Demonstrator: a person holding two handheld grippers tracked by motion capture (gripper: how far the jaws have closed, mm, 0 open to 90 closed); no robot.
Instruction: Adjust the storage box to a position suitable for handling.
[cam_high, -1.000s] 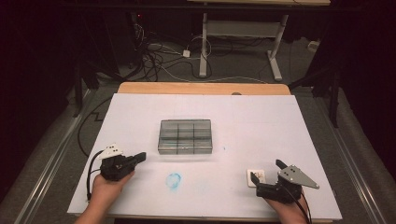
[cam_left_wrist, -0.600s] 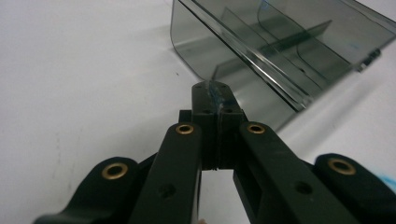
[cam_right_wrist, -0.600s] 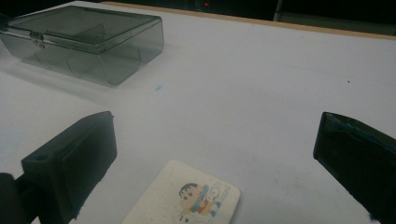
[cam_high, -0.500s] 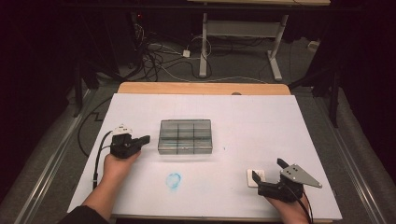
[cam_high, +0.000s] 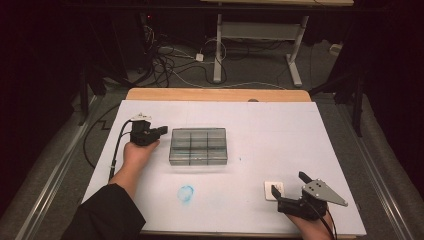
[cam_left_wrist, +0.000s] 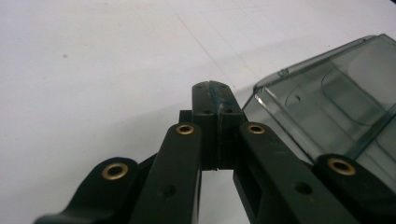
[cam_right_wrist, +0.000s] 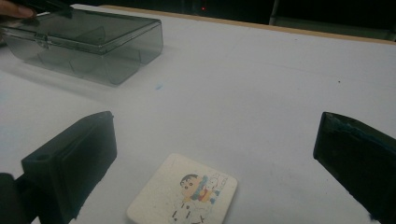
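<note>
Left gripper (cam_high: 161, 131), jaws closed and empty, sits beside the box (cam_high: 198, 146), likely to nudge it. Right gripper (cam_right_wrist: 205, 154), jaws wide, straddles the card (cam_right_wrist: 183, 193) for pickup.

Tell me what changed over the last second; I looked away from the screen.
The left gripper moved up the table from near the front edge to the left side of the grey box, jaws shut and empty. The right gripper stayed open over the small card. Box, card and blue smudge did not move.
</note>
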